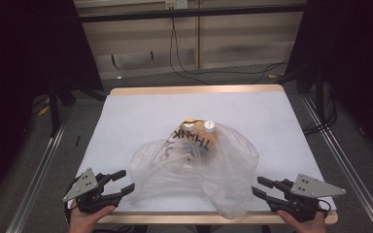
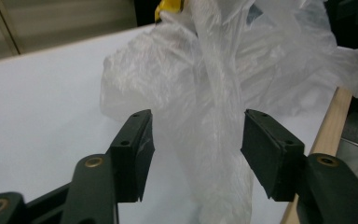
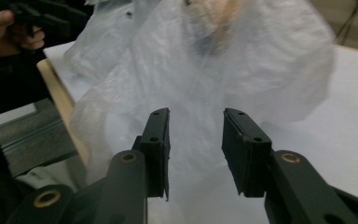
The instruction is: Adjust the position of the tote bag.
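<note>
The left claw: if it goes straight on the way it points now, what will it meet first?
Most likely the clear plastic bag. In the left gripper view, a fold of it hangs in front of the open left claw, between the jaws or just beyond; depth is unclear.

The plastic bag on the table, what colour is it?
The plastic bag is see-through and whitish, with black letters printed on it; the high view shows it best.

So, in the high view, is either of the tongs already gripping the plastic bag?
No. The left tongs and right tongs both sit at the near table edge, jaws apart and pointing in at the bag, not clamped on it.
</note>
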`<state>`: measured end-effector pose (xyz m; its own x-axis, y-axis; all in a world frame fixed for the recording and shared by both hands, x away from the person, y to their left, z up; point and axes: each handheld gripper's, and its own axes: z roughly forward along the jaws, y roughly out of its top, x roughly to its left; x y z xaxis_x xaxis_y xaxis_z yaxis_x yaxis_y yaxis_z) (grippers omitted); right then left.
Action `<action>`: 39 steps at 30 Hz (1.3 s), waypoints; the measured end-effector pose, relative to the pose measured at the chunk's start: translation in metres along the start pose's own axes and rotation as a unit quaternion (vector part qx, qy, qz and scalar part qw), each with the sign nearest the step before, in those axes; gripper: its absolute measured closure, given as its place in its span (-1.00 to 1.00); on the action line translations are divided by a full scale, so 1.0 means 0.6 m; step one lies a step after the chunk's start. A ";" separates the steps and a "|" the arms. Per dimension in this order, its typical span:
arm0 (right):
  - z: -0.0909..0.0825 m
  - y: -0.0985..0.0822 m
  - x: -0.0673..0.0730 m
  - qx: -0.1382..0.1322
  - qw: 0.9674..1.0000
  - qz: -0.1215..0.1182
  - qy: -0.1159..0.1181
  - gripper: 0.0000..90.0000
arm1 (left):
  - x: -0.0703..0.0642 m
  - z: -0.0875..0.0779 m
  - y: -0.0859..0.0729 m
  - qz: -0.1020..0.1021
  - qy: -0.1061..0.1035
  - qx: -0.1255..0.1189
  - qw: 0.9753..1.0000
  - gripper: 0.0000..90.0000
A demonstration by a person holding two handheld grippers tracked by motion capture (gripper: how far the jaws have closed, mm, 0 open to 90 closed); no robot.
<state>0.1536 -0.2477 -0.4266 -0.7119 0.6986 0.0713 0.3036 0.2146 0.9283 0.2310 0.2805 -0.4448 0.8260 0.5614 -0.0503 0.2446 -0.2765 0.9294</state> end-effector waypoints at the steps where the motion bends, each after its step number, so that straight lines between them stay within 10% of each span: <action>1: 0.003 0.000 0.003 0.004 1.000 -0.002 0.006 0.41 | 0.001 0.000 0.000 0.002 0.003 0.002 1.000 -0.07; 8: 0.034 -0.001 0.025 0.039 0.997 -0.015 0.060 0.60 | -0.009 0.007 0.001 0.014 -0.007 0.016 1.000 0.02; 19: 0.073 -0.016 0.053 0.106 0.987 -0.032 0.120 0.24 | -0.008 0.014 0.001 0.011 -0.002 0.020 1.000 -0.09; 29: 0.095 -0.026 0.057 0.143 0.980 -0.049 0.130 0.18 | -0.009 0.017 0.000 0.013 -0.009 0.021 1.000 -0.10; 39: 0.112 -0.038 0.052 0.201 0.970 -0.071 0.114 0.68 | -0.007 0.020 -0.001 0.007 -0.008 0.032 0.999 -0.17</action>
<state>0.1668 -0.1848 -0.4698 -0.8720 0.4839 0.0745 0.3824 0.5782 0.7207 0.2334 0.2692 -0.4496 0.8375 0.5446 -0.0442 0.2651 -0.3342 0.9044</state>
